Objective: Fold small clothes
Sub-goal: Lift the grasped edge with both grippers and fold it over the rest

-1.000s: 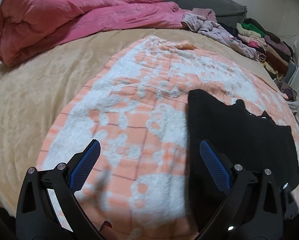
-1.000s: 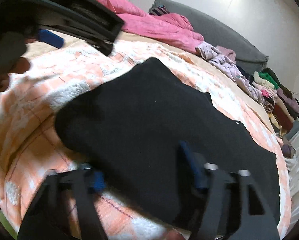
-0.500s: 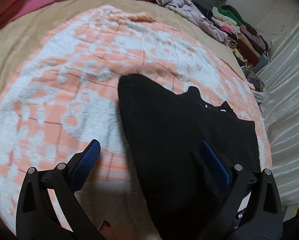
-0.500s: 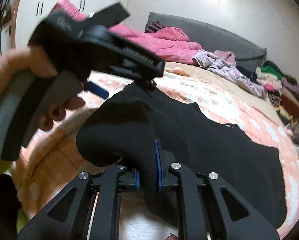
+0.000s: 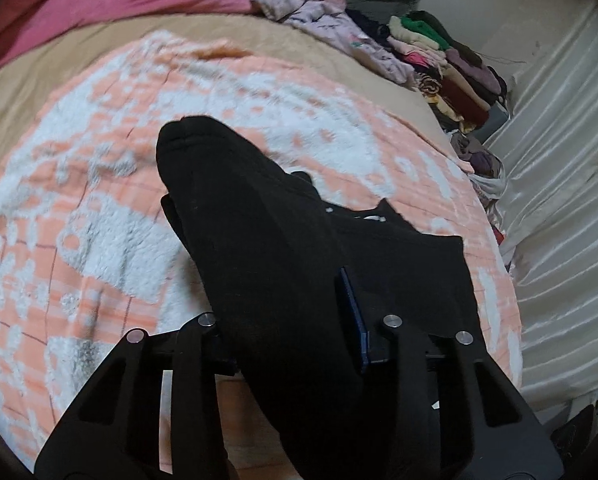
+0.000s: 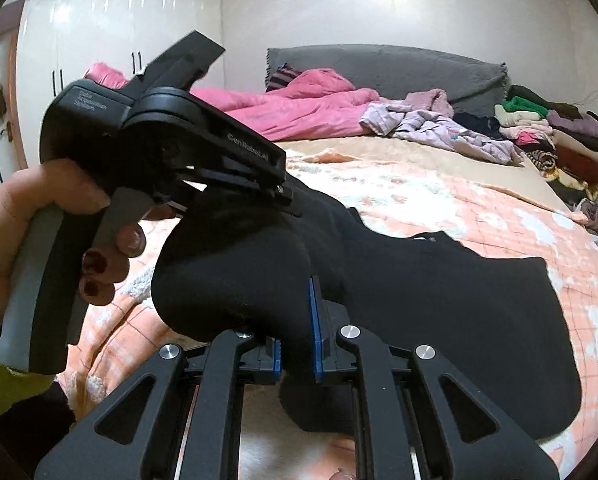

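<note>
Black garment [image 5: 283,248] lying partly on orange-white blanket [image 5: 99,208] on bed, near edge being lifted off it. Left gripper [image 5: 287,320] closing, jaws narrowing around bunched black fabric. Right gripper [image 6: 295,332] pressing together, pinching garment fold. Person's hand [image 6: 39,216] gripping left gripper handle. Stacked folded clothes [image 6: 555,140] sitting at far side.

Black garment [image 6: 419,300] between clamped jaws of right gripper [image 6: 297,344], left gripper [image 6: 235,168] closing on its raised fold.
</note>
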### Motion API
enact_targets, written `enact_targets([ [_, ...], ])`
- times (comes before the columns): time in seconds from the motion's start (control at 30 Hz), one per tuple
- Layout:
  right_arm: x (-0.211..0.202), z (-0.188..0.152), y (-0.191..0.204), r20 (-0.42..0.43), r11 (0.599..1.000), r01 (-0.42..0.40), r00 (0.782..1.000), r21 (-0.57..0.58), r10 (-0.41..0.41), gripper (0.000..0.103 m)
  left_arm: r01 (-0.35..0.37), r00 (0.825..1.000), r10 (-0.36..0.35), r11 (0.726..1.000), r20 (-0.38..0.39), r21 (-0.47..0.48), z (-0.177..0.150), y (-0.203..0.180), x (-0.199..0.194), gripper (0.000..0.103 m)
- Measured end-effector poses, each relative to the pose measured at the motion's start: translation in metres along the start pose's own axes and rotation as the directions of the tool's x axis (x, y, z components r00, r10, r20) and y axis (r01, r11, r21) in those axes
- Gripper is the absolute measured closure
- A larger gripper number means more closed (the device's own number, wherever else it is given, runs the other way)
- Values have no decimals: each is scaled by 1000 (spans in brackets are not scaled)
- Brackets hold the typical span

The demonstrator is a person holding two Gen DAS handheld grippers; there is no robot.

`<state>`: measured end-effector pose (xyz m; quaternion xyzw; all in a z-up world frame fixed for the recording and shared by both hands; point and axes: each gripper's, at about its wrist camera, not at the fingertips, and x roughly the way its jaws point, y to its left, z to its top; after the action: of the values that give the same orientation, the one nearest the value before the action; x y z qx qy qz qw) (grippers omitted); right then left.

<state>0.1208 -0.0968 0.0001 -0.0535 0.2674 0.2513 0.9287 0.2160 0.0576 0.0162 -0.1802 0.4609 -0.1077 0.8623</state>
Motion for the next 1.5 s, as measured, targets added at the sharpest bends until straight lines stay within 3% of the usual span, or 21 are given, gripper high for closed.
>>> enact_targets([
  [0.27, -32, -10, -30, 44, 994, 4, 999, 108, -9, 94, -36, 998, 31, 994, 50, 107, 4, -61, -4, 73],
  [0.57, -63, -27, -65, 70, 978, 29, 997, 205, -44, 94, -56, 998, 47, 978, 50, 202, -7, -123, 13, 73],
  [1.3, -67, -66, -133, -1, 920, 51, 998, 390, -55, 94, -84, 992, 108, 946, -60, 312, -31, -198, 90, 73],
  [1.37, -65, -70, -140, -10, 909, 44, 999, 414, -44, 94, -85, 990, 115, 945, -76, 316, -32, -204, 99, 68],
  [1.5, -60, -83, -160, -31, 861, 8, 999, 509, 9, 93, 0, 993, 30, 964, -111, 264, -32, -206, 104, 26],
])
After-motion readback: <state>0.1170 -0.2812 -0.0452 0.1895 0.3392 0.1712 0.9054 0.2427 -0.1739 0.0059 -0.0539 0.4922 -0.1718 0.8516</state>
